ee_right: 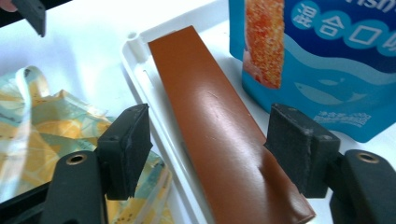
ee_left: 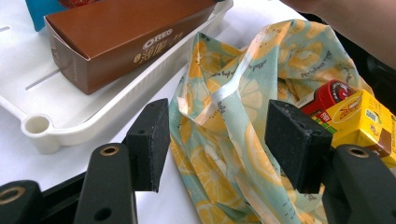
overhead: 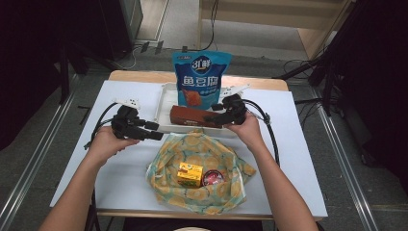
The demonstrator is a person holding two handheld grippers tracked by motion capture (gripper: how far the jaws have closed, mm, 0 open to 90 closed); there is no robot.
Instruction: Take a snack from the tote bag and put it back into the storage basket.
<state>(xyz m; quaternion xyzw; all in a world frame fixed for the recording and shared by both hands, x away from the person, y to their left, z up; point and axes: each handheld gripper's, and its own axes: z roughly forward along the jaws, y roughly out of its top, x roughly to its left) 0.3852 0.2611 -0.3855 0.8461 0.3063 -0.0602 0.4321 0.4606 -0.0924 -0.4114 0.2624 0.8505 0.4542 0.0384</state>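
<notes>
A brown Oreo box (overhead: 192, 115) lies in a white tray (overhead: 163, 103), in front of an upright blue snack bag (overhead: 202, 79). My right gripper (overhead: 214, 113) hovers over the box's right end. Its jaws stand open on either side of the brown box (ee_right: 219, 126), pads apart from it. My left gripper (overhead: 156, 131) is open at the tray's front left, over the edge of a lemon-print cloth bag (overhead: 202, 163). Nothing is gripped between its jaws, with the cloth (ee_left: 233, 107) lying beneath them. Inside the bag sit a yellow carton (overhead: 189, 174) and a red can (overhead: 211, 178).
The white table top (overhead: 120, 178) has bare room at the left and right of the cloth bag. The tray's rim (ee_left: 70, 126) has a round corner post near my left gripper. The blue bag (ee_right: 327, 70) stands close behind the right jaw.
</notes>
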